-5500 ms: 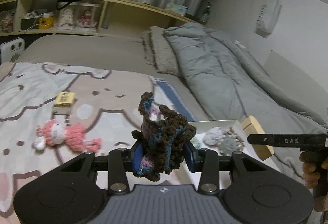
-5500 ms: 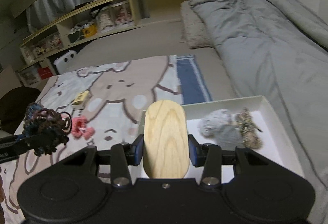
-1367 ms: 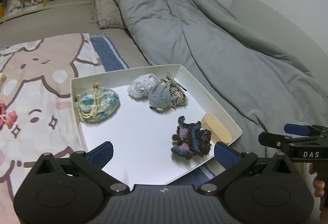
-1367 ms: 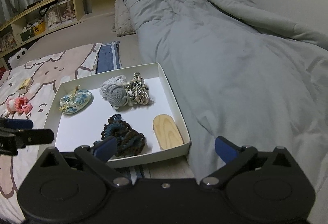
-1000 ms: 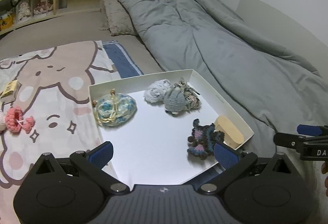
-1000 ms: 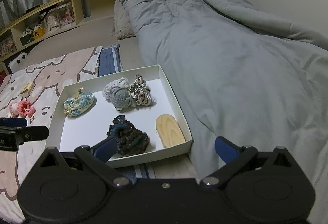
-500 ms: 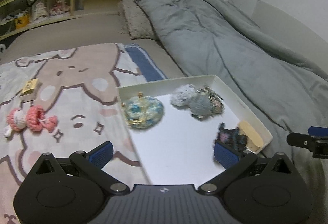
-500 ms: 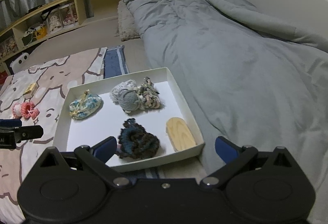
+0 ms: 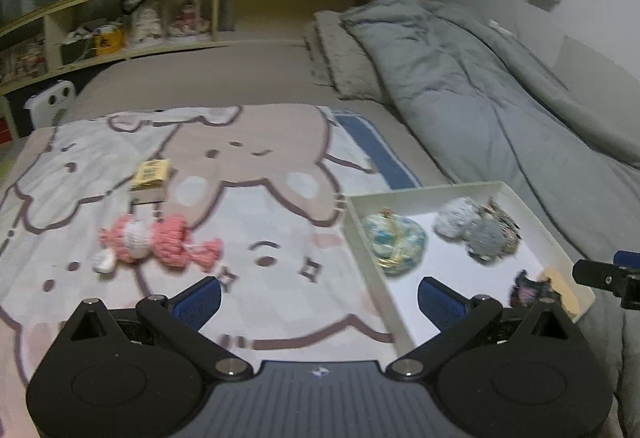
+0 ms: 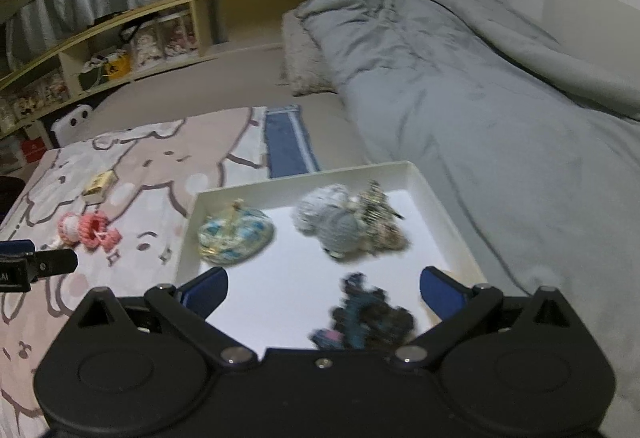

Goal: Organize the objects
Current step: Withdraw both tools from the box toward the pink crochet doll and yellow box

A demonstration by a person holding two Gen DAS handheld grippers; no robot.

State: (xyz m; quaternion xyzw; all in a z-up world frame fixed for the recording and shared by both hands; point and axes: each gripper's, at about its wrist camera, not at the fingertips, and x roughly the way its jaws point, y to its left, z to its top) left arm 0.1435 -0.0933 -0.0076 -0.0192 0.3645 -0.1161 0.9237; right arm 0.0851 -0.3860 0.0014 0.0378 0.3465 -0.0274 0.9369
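Between placements, by the look of it: left gripper (image 9: pixel 319 297) spread wide and empty above the cartoon blanket (image 9: pixel 248 165), right gripper (image 10: pixel 322 290) likewise spread and empty over the near part of the white tray (image 10: pixel 430 189). Nearest in the right wrist view, a dark crocheted piece (image 10: pixel 366 322) lying inside the tray at its near edge, partly hidden behind the gripper body; beyond it a blue-and-yellow knitted pouch (image 10: pixel 235 230) and a grey-white yarn bundle (image 10: pixel 340 224) with a mottled tangle touching its right side. Just visible in the left wrist view at the tray's near right corner, a pale wooden piece (image 9: pixel 558 278), mostly covered. Outside the tray, on the blanket to its left, the pink crocheted toy (image 9: pixel 158 242), probably next to be gathered: long axis running roughly left to right across the left view, white end to the left, fringed pink end toward the tray. Likely call for the next move: lower the left gripper over the toy's middle, jaws across its short width, then close. Farther off, a small yellow box (image 9: pixel 151 174), long axis pointing away up the blanket. Farthest, grey duvet (image 10: pixel 460 85) and shelves (image 9: pixel 120 29).
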